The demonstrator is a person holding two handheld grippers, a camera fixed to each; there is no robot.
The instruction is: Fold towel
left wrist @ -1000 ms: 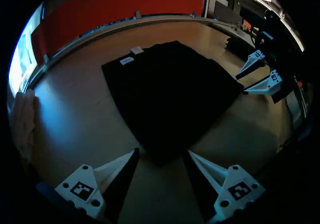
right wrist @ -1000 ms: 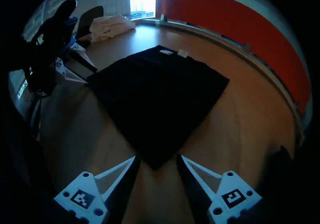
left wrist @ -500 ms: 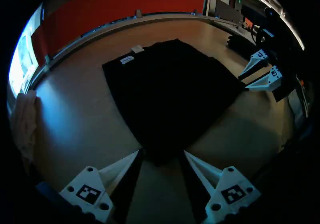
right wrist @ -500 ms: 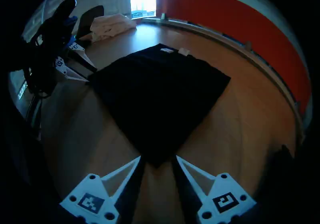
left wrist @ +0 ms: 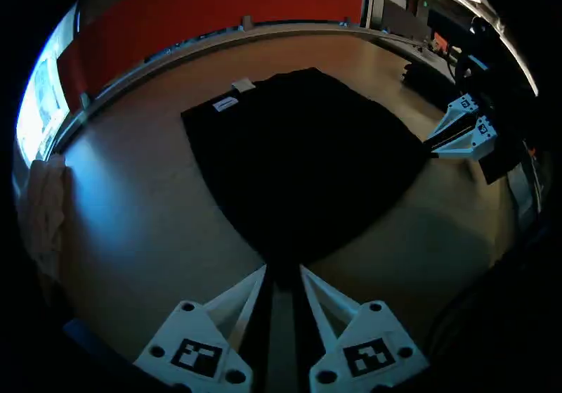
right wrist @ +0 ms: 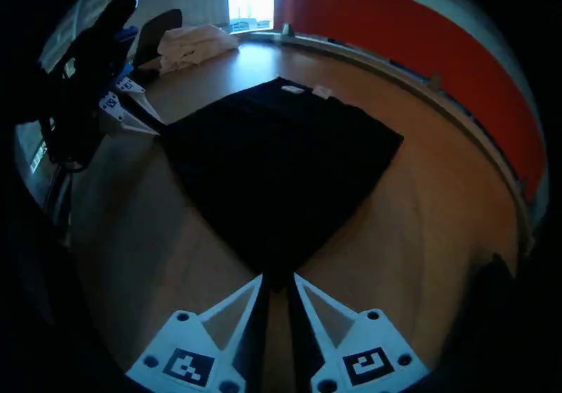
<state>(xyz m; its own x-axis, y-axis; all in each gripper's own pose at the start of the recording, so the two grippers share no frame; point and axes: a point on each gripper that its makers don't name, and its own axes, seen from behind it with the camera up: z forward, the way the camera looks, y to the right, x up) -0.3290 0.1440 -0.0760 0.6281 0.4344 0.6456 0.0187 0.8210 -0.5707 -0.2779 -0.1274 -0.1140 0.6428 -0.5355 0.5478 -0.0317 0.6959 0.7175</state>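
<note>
I have my left gripper [left wrist: 283, 275] low at the near edge of the left gripper view. Its two white fingers are drawn close and pinch the nearest corner of the black cloth towel [left wrist: 302, 161], and the dark corner runs down between the pads. The towel lies spread flat on the brown wooden table [left wrist: 140, 203], one corner pointing at me, with two small white tags [left wrist: 225, 103] at its far left corner. At the right-hand corner of the cloth I see my right gripper [left wrist: 428, 145], its fingers pressed together on that corner. A long red panel [left wrist: 211, 6] runs behind the table's far edge, and a pale crumpled cloth [left wrist: 42, 196] sits at the far left, well apart from the towel.

In the right gripper view the right gripper [right wrist: 279, 282] is narrowed onto its own corner of the black cloth towel [right wrist: 281, 154] — the tip of the cloth sits between the fingertips, touching both. The table [right wrist: 421, 203] shows bare on either side. The left gripper [right wrist: 160, 127] is at the towel's left corner, fingers nearly together on the cloth's edge. The pale crumpled cloth [right wrist: 190, 43] lies beyond it near the bright window, and the red panel [right wrist: 421, 34] curves along the right.
</note>
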